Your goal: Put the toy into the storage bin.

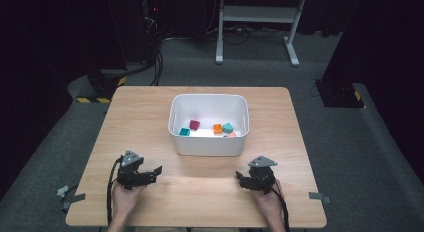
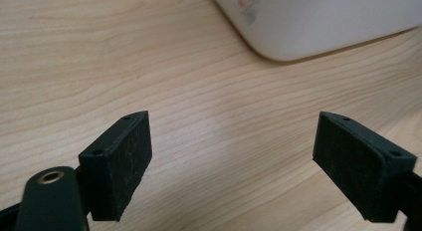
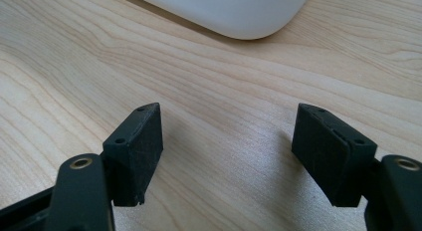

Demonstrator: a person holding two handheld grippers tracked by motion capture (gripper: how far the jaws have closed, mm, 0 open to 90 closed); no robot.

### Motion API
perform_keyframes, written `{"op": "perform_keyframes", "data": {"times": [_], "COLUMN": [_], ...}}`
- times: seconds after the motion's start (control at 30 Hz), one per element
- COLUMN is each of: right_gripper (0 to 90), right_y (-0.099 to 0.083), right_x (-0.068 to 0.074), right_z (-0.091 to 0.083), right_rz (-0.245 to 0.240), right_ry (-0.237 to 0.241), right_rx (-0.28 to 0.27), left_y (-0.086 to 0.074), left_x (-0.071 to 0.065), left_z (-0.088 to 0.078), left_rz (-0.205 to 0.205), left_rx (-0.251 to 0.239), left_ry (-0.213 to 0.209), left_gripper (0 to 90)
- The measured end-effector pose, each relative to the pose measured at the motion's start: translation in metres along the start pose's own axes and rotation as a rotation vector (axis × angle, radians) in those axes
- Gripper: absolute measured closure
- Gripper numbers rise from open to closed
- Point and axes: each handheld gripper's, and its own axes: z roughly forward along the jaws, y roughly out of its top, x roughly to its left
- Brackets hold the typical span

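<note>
A white bin (image 1: 208, 142) stands in the middle of the wooden table (image 1: 150, 112). Inside it lie several small blocks: a maroon one (image 1: 194, 124), a teal one (image 1: 184, 132), an orange one (image 1: 217, 128) and a light green one (image 1: 228, 127). My left gripper (image 1: 154, 173) rests low on the table at the front left, open, nothing between its jaws (image 2: 231, 156). My right gripper (image 1: 241, 179) sits at the front right, open and empty as well (image 3: 226, 151). A corner of the bin (image 2: 318, 22) lies just beyond each pair of jaws (image 3: 224, 12).
Bare wood stretches between the two grippers and in front of the bin. Tape tabs (image 1: 318, 196) stick out from the table's front corners. Behind the table stand a white metal stand (image 1: 257, 22) and black equipment (image 1: 342, 92) on a grey carpet.
</note>
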Motion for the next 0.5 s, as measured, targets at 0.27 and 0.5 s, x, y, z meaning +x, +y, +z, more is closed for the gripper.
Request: {"op": "perform_keyframes", "data": {"times": [0.27, 0.5], "right_gripper": [27.9, 27.9], "right_y": [0.0, 0.0], "right_x": [0.0, 0.0], "right_z": [0.0, 0.0], "right_rz": [0.001, 0.002], "right_ry": [0.0, 0.0], "right_rx": [0.0, 0.001], "left_y": [-0.016, -0.016], "left_x": [0.0, 0.0], "left_z": [0.017, 0.021], "left_rz": [0.043, 0.025], "left_rx": [0.035, 0.066], "left_ry": [0.096, 0.12], "left_gripper": [15.3, 13.4]}}
